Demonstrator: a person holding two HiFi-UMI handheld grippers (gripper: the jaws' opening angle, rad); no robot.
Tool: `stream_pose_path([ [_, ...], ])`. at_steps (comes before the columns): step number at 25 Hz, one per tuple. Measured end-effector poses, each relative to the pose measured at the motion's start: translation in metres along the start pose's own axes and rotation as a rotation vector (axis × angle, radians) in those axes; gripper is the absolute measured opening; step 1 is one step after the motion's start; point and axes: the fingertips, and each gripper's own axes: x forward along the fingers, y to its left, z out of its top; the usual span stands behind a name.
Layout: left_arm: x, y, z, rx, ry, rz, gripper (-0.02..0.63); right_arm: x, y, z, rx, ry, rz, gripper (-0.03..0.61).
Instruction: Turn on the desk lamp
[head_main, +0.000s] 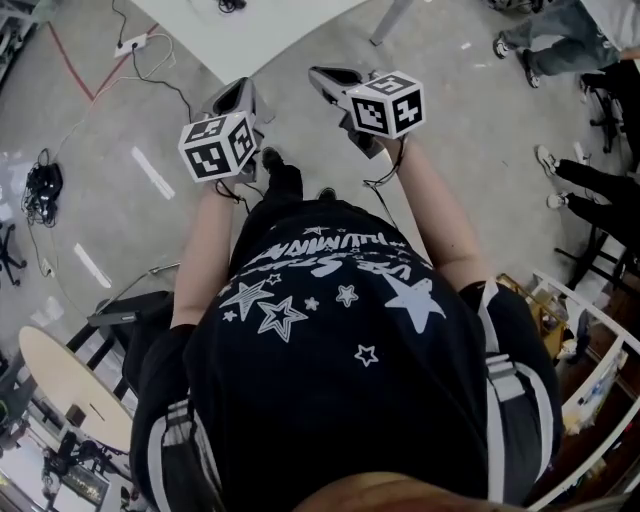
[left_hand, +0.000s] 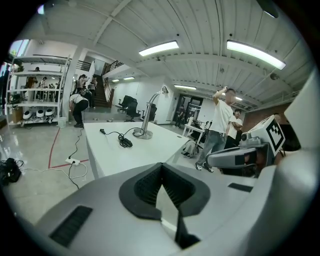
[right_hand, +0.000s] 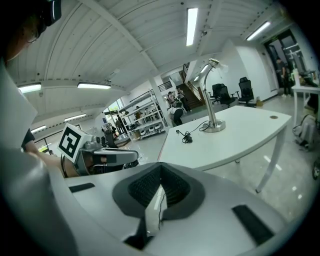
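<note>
Left hand-held gripper (left_hand: 161, 166): jaws pressed together, nothing between them. Right hand-held gripper (right_hand: 160, 169): same, closed and empty. Both are held side by side in the air, short of the near edge of the counter (left_hand: 131, 154) and aimed at it. Desk lamp (left_hand: 146, 117) stands upright at the counter's far end, well apart from both. Black cable (left_hand: 123, 140) lies on the counter just beside the lamp base.

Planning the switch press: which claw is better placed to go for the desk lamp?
Left, narrowly. The left claw and right claw are both shut, empty, short of the table; the desk lamp stands almost straight beyond the left's tips, but off to one side in the right gripper view.
</note>
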Motion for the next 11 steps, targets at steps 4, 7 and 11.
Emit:
stream_pose_path([
  [4, -0.01, -0.011, -0.009, -0.007, -0.01, 0.008, 0.009, -0.013, 0.007, -0.008, -0.016, 0.001, -0.009, 0.003],
  [7, -0.017, -0.018, -0.011, -0.003, -0.02, 0.015, 0.009, -0.02, 0.009, -0.015, -0.023, 0.003, -0.008, 0.003],
  [11, -0.022, -0.024, -0.01, 0.024, -0.034, 0.018, 0.009, -0.023, 0.01, -0.024, -0.028, 0.003, 0.002, 0.003],
])
